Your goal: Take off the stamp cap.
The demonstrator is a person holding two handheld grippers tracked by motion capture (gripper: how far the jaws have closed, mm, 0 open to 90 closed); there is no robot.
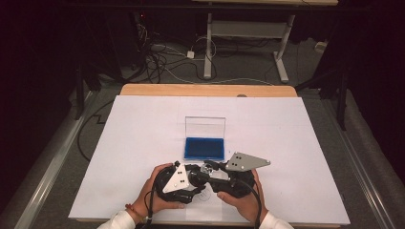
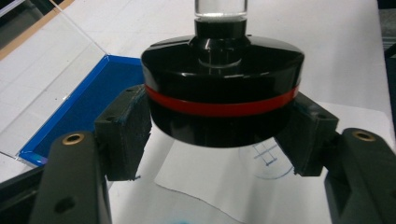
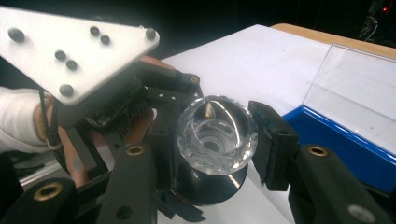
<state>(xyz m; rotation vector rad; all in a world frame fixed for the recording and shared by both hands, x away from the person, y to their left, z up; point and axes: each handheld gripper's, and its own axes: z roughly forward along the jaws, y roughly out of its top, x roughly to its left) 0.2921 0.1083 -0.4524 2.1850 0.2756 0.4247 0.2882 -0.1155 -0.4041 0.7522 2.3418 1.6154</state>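
From the high view, you hold both tools close together near the front edge of the white-covered table [image 1: 143,143], your left gripper [image 1: 203,177] and your right gripper [image 1: 210,167] meeting over a small object just in front of the shallow blue tray with its clear upright lid [image 1: 205,138]; your left hand [image 1: 155,193] and right hand [image 1: 246,198] wrap the tool bodies, and a grey three-cornered plate [image 1: 246,162] sits on the right one. In the left gripper view, your left gripper [image 2: 219,135] is clenched on the round black base with a red band [image 2: 222,100], one pad pressing each side of it, and the base hangs above a loose sheet of white paper with a faint blue drawing [image 2: 261,158]; a clear stem [image 2: 220,9] rises from the base's top, and the blue tray [image 2: 79,107] lies just to the left. In the right gripper view, your right gripper [image 3: 217,135] has its jaws to either side of the faceted clear glass knob [image 3: 217,135]; the left pad touches it, while the right pad stands just beside it, so I cannot tell whether the grip is closed. The black base [image 3: 210,184] shows beneath the knob.
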